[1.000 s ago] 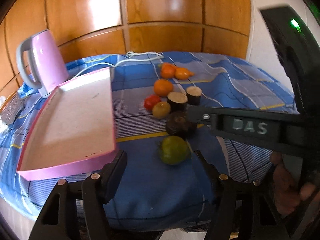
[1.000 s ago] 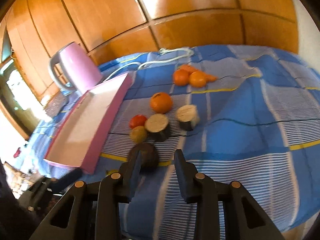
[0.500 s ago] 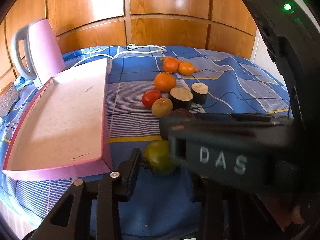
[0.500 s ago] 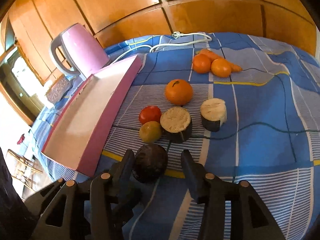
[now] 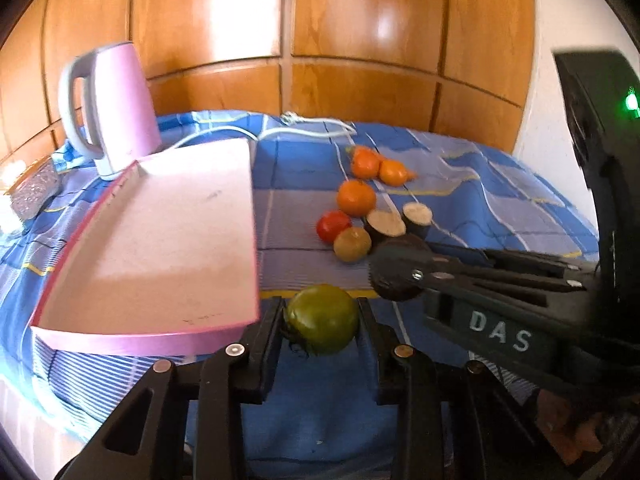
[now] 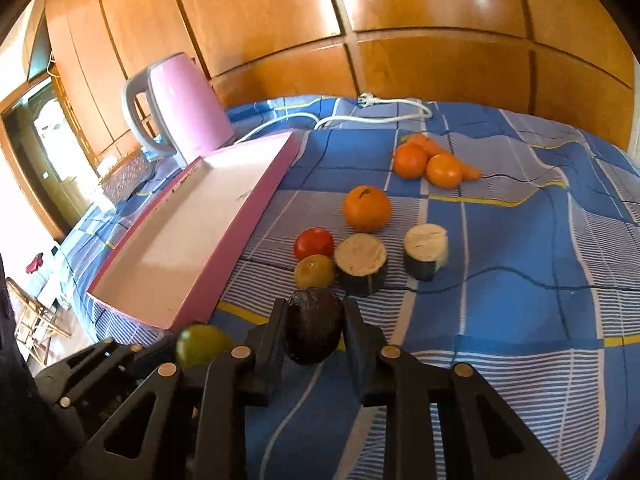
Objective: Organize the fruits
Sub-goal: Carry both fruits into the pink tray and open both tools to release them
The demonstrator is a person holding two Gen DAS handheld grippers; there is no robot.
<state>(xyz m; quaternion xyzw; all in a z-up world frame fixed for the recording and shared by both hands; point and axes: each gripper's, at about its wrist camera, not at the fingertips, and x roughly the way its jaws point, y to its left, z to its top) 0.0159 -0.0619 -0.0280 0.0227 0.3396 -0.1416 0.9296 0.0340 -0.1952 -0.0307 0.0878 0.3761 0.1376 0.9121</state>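
On the blue checked cloth (image 6: 520,280), both grippers are down at the near edge of the fruit cluster. Left gripper (image 5: 320,320) has its jaws drawn in tight, pads pressed against both sides of the green tomato (image 5: 322,318), which sits just off the near corner of the pink tray (image 5: 160,332). Right gripper (image 6: 314,330) has just been closing too, and its jaws now clamp the dark avocado (image 6: 314,328) between them, right beside the green tomato. Beyond the avocado lie a small yellow-green fruit (image 6: 314,271) touching a red tomato (image 6: 314,243), two cut eggplant chunks (image 6: 361,264) standing on end, one orange (image 6: 367,208), then two more oranges with a carrot (image 6: 460,166) behind them. Pink kettle (image 6: 180,108) stands at the tray's far end, white cord (image 6: 380,118) trailing along the cloth
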